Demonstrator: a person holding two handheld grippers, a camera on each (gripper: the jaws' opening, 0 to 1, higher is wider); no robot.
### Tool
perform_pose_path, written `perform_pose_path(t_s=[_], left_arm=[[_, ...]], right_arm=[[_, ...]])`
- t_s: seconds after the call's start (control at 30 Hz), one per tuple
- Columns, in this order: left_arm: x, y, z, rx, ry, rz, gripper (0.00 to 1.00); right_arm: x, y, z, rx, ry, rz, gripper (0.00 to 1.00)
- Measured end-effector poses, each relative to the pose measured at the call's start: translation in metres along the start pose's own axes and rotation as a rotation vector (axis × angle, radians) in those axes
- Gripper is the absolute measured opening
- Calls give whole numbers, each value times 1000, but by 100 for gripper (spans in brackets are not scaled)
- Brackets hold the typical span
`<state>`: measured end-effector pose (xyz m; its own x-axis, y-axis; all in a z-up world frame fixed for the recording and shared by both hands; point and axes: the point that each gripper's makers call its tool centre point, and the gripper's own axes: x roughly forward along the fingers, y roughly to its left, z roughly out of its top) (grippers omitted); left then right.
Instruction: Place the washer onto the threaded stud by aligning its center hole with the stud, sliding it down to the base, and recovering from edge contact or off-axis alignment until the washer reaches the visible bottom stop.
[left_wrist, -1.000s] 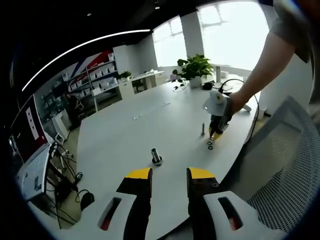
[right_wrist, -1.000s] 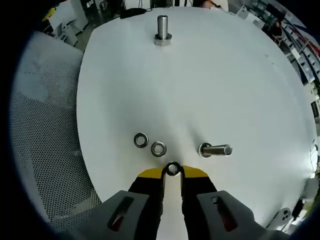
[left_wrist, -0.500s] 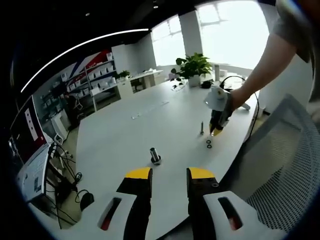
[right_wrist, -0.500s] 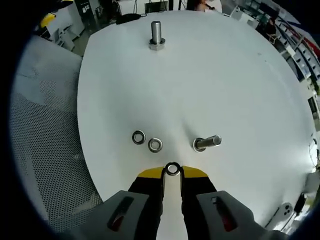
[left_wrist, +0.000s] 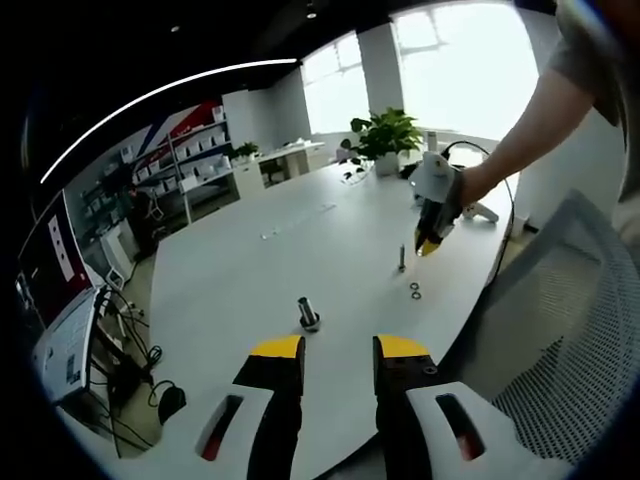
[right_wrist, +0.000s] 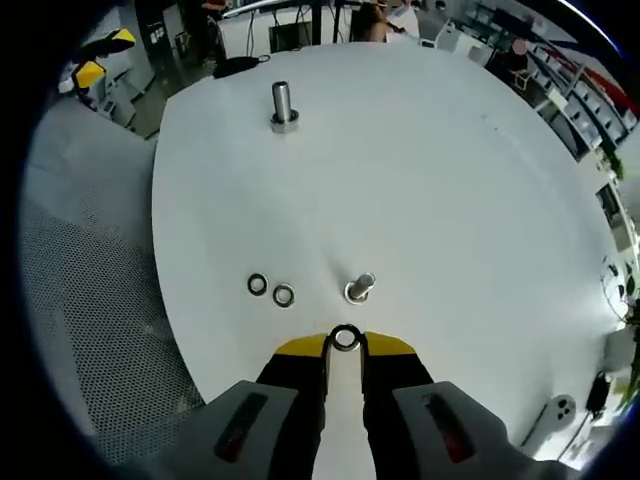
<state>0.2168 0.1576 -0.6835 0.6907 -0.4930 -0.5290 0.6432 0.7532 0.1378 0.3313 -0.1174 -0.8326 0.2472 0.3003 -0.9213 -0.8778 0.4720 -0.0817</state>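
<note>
- White and oval, the table (right_wrist: 480, 180) carries all the hardware; an office with shelving and bright windows lies behind it in the left gripper view, and a potted plant (left_wrist: 388, 132) stands at its far end.
- Taking the near stud (right_wrist: 360, 287) as landmark in the right gripper view, from left to right: two loose washers (right_wrist: 271, 290) lie side by side on the table to its left, close together but apart from it.
- Two threaded studs stand upright on hex bases: the near stud, and a far stud (right_wrist: 282, 105) well beyond it, up and to the left.
- Three washers in all: the two loose ones and one held washer (right_wrist: 346, 338).
- Right gripper (right_wrist: 345, 345): its yellow-tipped jaws are clamped on the held washer, which sits at the tips just short of the near stud and a little left of it, not on it.
- Left gripper (left_wrist: 339, 350): jaws parted with nothing between them, hanging near the table's edge, with the far stud (left_wrist: 308, 313) just ahead.
- A mesh chair back (left_wrist: 570, 330) stands at the table's edge on the right of the left gripper view, where a person's arm (left_wrist: 530, 120) reaches in holding the right gripper (left_wrist: 430, 243) above the near stud (left_wrist: 402, 258).
</note>
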Motion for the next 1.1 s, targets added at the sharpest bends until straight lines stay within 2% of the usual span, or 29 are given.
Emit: perform_pose_path(t_s=[0.37, 0.77, 1.1], left_arm=[[-1, 1, 0, 1, -6, 6, 25], [-1, 1, 0, 9, -5, 8, 25], [-1, 0, -1, 11, 5, 7, 25]], right_arm=[[-7, -4, 20, -40, -31, -22, 14], [-10, -9, 20, -53, -22, -31, 14], [-11, -10, 36, -85, -55, -37, 14]])
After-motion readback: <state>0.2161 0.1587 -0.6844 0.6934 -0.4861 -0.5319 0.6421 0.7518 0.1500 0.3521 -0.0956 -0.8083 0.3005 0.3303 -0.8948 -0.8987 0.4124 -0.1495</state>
